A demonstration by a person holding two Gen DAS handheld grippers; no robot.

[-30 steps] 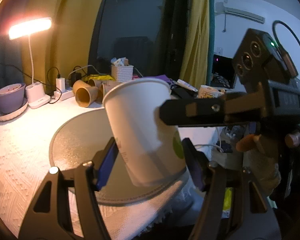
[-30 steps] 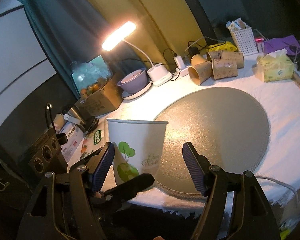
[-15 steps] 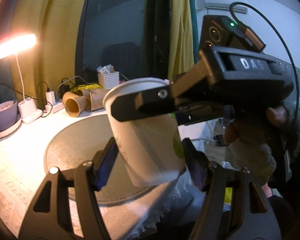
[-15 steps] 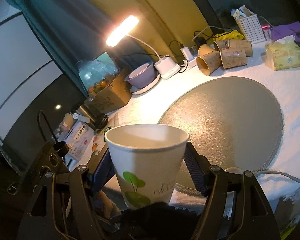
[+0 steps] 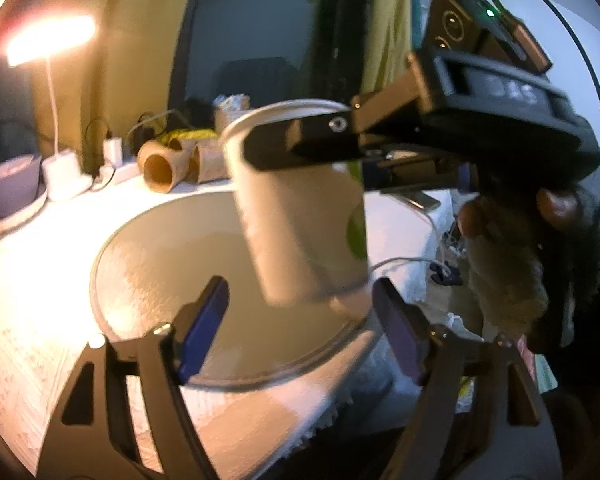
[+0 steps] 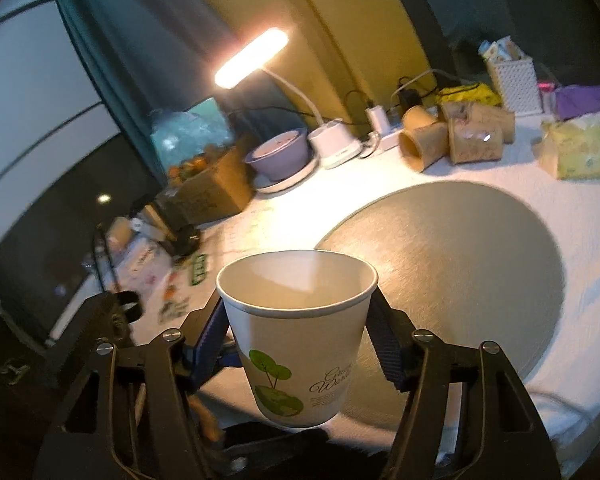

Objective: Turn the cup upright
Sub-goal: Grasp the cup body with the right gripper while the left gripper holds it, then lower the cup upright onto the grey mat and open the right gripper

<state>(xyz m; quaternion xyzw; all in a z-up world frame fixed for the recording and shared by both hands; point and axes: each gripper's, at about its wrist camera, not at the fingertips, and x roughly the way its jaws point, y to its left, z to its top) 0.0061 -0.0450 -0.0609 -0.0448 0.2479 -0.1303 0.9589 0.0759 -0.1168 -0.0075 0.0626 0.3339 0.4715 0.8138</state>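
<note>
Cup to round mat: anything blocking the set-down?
Nothing visible. The cup sits mouth-up, clamped in the right gripper, above the near edge of the round mat, whose surface is bare. The left gripper is open below the cup, not touching it; it may need to back off.

Both grippers: black angular frames, triangular cutouts, silver screws behind blue ribbed pads. Right gripper (image 5: 340, 148) body marked "DAS", camera block behind jaws with green LED, looping black cable. Bare fingers (image 5: 556, 204), dark fuzzy sleeve.
</note>
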